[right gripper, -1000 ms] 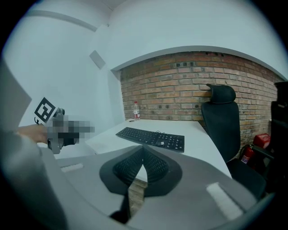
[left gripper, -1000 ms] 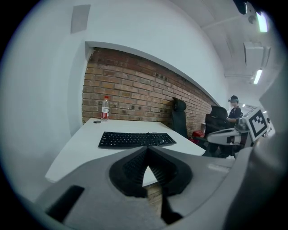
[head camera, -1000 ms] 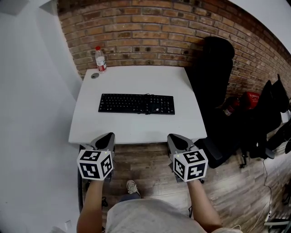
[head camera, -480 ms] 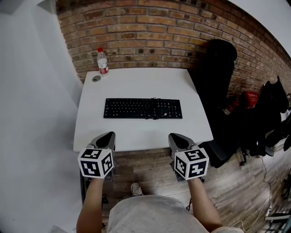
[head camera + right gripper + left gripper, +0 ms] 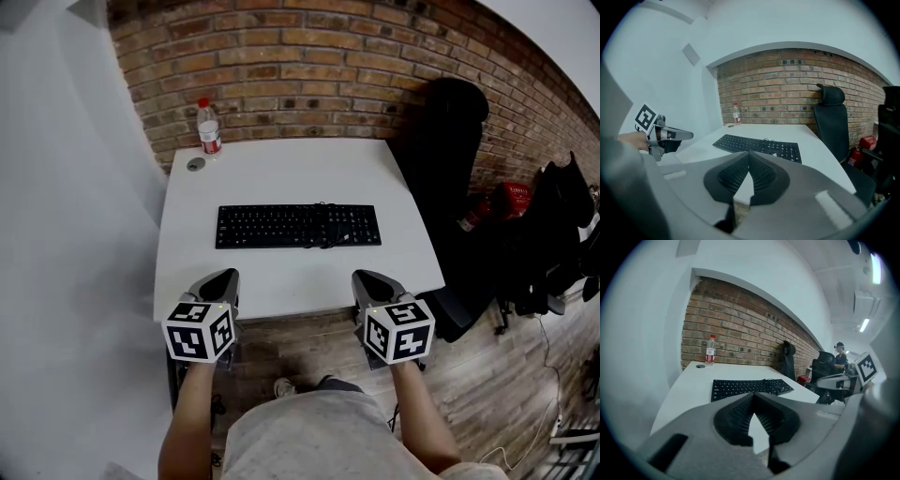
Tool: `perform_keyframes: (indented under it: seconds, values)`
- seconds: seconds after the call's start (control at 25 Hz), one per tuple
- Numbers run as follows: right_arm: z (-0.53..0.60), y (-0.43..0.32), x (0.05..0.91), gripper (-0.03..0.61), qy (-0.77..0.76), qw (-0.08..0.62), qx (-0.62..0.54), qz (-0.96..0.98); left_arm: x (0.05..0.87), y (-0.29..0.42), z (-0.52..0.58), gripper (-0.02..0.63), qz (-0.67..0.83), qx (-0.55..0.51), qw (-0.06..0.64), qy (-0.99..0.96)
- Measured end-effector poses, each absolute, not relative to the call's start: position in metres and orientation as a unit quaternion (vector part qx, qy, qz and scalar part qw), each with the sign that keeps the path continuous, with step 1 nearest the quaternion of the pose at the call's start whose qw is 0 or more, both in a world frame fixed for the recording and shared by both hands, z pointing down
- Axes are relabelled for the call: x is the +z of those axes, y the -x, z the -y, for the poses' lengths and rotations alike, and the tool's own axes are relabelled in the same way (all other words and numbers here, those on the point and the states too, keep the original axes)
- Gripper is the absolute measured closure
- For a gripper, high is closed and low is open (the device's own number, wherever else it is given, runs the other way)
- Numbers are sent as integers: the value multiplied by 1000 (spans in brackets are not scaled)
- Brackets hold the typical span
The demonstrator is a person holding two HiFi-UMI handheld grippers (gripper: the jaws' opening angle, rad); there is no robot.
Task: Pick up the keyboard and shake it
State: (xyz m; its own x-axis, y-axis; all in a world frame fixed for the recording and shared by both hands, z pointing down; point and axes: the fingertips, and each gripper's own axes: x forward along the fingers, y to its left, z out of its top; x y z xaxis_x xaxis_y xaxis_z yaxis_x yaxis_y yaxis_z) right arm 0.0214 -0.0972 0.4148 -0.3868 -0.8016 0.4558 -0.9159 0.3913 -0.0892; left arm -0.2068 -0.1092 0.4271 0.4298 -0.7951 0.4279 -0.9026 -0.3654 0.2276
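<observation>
- A long black computer keyboard (image 5: pixel 298 226) lies flat in the middle of a white rectangular table (image 5: pixel 281 173), its long side parallel to the table's near edge, with neither gripper touching it
- A thin black cable (image 5: pixel 325 236) sits bunched on the keyboard's near edge, right of its middle
- The left gripper (image 5: pixel 225 276), grey with a black-and-white marker cube at its rear, hovers at the table's near edge toward the left corner, well apart from the keyboard; its jaws are pressed together at the tips with nothing between them
- The right gripper (image 5: pixel 366 277), of the same build, hovers at the near edge further right, level with the left one and likewise well short of the keyboard; its jaws are also closed tip to tip and empty
- Both grippers point toward the table and slope somewhat downward, lined up roughly with the keyboard's two ends
- A clear plastic water bottle with a red cap and red label (image 5: pixel 208 126) stands upright at the table's far left corner, close to a red brick wall (image 5: pixel 309 66)
- A small round grey disc (image 5: pixel 195 164) shows on the tabletop just beside the bottle, on its near side
- A black high-backed office chair (image 5: pixel 442 141) stands right of the table, by the wall
- A red object (image 5: pixel 507 201) shows beyond the chair among dark things, above the brown wooden plank floor (image 5: pixel 309 342)
</observation>
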Motion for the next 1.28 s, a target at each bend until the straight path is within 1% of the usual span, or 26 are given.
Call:
perform_keyframes:
  seconds: [0.48, 0.92, 1.04, 1.28]
  values:
    - [142, -34, 432, 568, -538, 163, 181, 807, 446, 215, 155, 620, 518, 135, 224, -814]
    - [208, -53, 450, 568, -537, 171, 194, 803, 466, 222, 216, 618, 520, 141, 236, -809]
    - [224, -59, 455, 568, -532, 175, 199, 804, 472, 223, 231, 578, 520, 142, 241, -807]
    - [256, -72, 464, 566, -523, 186, 201, 807, 485, 227, 261, 542, 522, 159, 249, -800]
